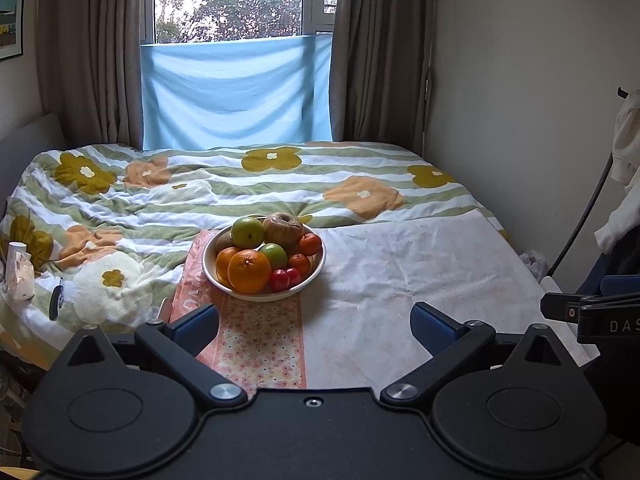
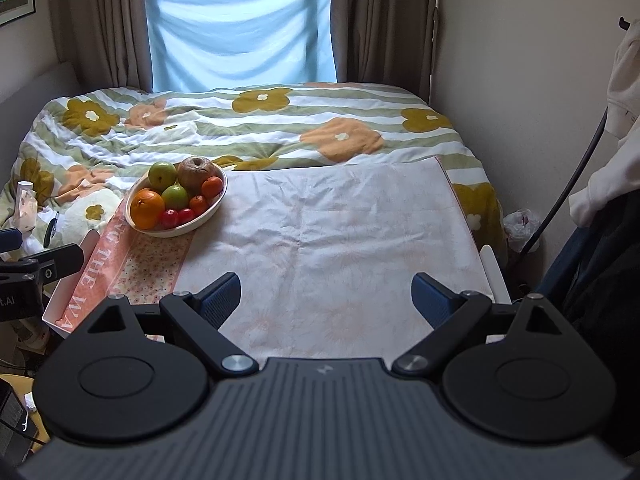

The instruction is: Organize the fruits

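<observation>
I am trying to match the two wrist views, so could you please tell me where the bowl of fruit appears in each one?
Left wrist: the bowl sits at centre, just beyond the open left gripper.
Right wrist: the bowl lies left of centre, far ahead-left of the open right gripper.
Shared landmark: the blue cloth hanging under the window.

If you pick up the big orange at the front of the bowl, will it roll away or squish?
The big orange looks round and firm, so it probably won't squish, but it could roll if set on the cloth. It leans on the red fruits beside it in the bowl, so those might shift once it's lifted.
</observation>
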{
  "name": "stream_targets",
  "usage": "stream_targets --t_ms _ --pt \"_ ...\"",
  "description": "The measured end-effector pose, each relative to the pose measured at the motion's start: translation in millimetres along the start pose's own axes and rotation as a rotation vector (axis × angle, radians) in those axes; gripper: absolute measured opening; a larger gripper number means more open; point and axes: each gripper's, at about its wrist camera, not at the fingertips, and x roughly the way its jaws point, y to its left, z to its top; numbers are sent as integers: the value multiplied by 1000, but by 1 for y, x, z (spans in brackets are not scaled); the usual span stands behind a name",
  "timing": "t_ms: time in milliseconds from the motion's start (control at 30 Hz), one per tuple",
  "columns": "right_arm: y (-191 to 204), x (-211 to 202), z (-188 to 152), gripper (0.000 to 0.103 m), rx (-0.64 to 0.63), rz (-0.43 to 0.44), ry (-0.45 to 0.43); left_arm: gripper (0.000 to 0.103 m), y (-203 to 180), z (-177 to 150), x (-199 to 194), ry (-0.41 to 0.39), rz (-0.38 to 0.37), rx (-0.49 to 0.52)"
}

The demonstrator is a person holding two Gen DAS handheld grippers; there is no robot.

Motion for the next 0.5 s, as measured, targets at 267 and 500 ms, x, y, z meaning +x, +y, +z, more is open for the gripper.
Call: stream_targets --t_ms 267,500 --pt "1 -1 -1 103 2 1 1 103 0 0 0 6 -1 5" --pt "3 -3 -2 103 9 -1 1 103 1 0 1 5 0 6"
